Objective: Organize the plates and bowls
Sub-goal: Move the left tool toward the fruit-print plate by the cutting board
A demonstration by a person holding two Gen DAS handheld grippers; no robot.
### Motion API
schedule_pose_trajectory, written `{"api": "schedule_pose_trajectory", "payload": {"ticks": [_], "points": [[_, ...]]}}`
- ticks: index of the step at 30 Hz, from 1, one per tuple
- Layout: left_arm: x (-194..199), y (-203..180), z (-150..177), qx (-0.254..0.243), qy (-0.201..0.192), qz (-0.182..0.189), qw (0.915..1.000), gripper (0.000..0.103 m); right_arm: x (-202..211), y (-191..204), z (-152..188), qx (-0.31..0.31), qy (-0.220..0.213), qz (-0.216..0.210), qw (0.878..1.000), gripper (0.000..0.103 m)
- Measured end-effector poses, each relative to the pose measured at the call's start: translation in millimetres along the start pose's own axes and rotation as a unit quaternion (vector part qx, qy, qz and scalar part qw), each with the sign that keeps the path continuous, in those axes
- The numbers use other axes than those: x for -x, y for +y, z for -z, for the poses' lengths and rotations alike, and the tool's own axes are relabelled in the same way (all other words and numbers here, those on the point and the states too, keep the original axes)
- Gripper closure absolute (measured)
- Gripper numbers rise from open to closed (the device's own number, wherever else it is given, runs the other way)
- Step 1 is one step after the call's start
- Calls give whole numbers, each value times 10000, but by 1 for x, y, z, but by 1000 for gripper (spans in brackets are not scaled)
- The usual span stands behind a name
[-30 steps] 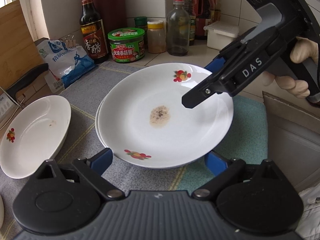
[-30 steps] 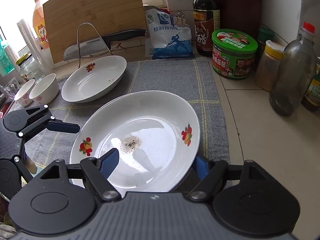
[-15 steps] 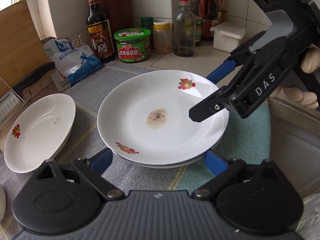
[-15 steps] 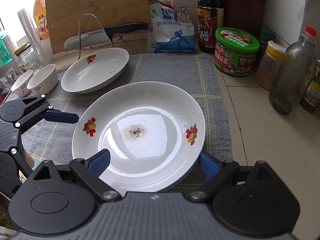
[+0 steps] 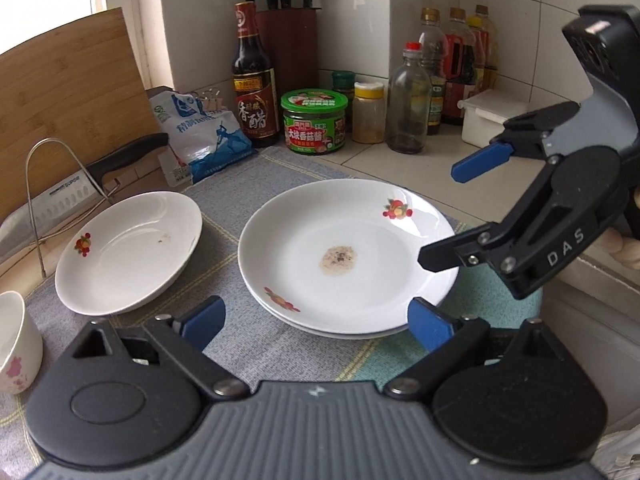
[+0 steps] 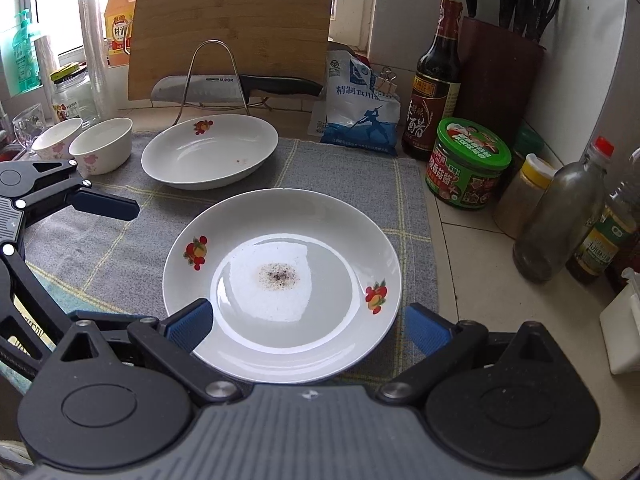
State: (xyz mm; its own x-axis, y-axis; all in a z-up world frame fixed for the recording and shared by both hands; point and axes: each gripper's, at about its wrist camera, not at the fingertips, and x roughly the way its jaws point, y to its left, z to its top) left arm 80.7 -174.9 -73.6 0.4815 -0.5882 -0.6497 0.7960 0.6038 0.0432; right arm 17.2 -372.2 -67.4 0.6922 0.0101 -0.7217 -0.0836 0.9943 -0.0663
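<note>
Two white plates with fruit prints lie stacked (image 5: 348,256) on a grey mat (image 5: 256,344); the top plate (image 6: 282,288) has a brown speckled smear in its middle. A third such plate (image 5: 128,252) (image 6: 210,152) lies on the mat beyond them. Two small white bowls (image 6: 106,144) stand at the mat's left end. My right gripper (image 6: 308,324) (image 5: 442,216) hovers over the stack's near rim. Its jaws are opening and the pads are clear of the plate. My left gripper (image 5: 316,320) is open and holds nothing, just short of the stack.
Behind the mat are a knife in a wire rack (image 6: 216,80), a wooden cutting board (image 6: 232,20), a salt bag (image 6: 360,108), a vinegar bottle (image 6: 434,92), a green-lidded jar (image 6: 468,164), several bottles and a knife block (image 6: 500,68). A white box (image 5: 492,120) stands at the right.
The right gripper's jaws have opened wide and let go of the top plate, which now rests squarely on the lower one. Both grippers have drawn back and slightly up.
</note>
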Motion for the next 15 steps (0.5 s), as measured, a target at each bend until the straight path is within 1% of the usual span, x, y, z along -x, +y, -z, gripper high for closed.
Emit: {"api": "schedule_pose_trajectory", "payload": {"ticks": [4,8,12,13,15], "points": [[8,12,0,456,22,-316,9985,5,7,3,3,258,-142,-88,9995,0],[13,25,3,822,117,-722,9939,5,7,0,-3,378,-265,-306,9985,0],[17,39,9,1000,154,-1031,9895,3,2,3,-14,466,-338,-533,9969,0],[18,42,11,1022,158,-1072,9888,3,0,5,-17,495,-348,-582,9965,0],[17,48,13,987,138,-1268,9869,3,-4,9,-23,588,-403,-664,9952,0]]}}
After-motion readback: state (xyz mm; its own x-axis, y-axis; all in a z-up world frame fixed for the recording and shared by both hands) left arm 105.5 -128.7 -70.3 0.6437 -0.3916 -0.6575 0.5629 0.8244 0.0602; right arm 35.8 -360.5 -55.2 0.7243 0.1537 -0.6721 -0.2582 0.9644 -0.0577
